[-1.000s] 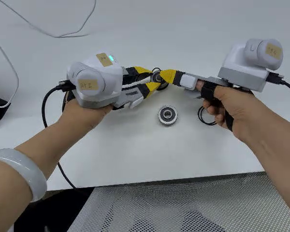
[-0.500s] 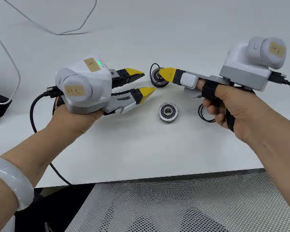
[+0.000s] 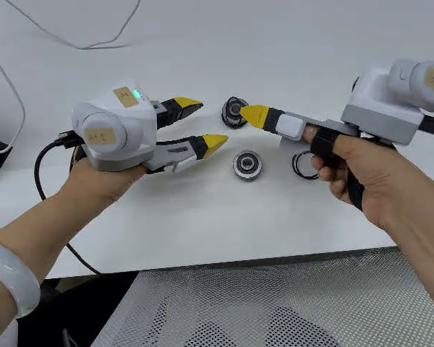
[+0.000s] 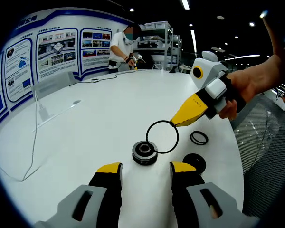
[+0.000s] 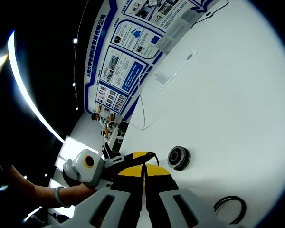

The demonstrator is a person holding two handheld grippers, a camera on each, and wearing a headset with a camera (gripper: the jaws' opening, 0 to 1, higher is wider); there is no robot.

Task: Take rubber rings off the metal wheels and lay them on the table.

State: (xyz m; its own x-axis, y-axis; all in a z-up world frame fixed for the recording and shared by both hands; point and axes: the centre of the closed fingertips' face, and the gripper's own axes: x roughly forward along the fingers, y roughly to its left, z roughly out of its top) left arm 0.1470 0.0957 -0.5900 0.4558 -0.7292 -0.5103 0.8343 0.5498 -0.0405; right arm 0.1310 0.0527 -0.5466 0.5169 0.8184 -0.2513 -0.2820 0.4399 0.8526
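I have 1 ring (image 3: 296, 165) laid toward the bench's (image 3: 202, 217) near edge. My right gripper (image 3: 253, 114) pinches the 2nd ring (image 4: 178, 137), not yet laid, and my left gripper (image 3: 202, 123) gapes empty.

table (image 3: 202, 217): smooth, matt white | wheel (image 3: 247, 164): shiny metal | ring (image 4: 147, 137): thin matt black rubber

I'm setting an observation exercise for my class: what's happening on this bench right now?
A person works two handheld grippers. The right gripper has its jaws shut on a thin black rubber ring, held close to a round metal wheel on the white table. The left gripper is open and empty nearby.
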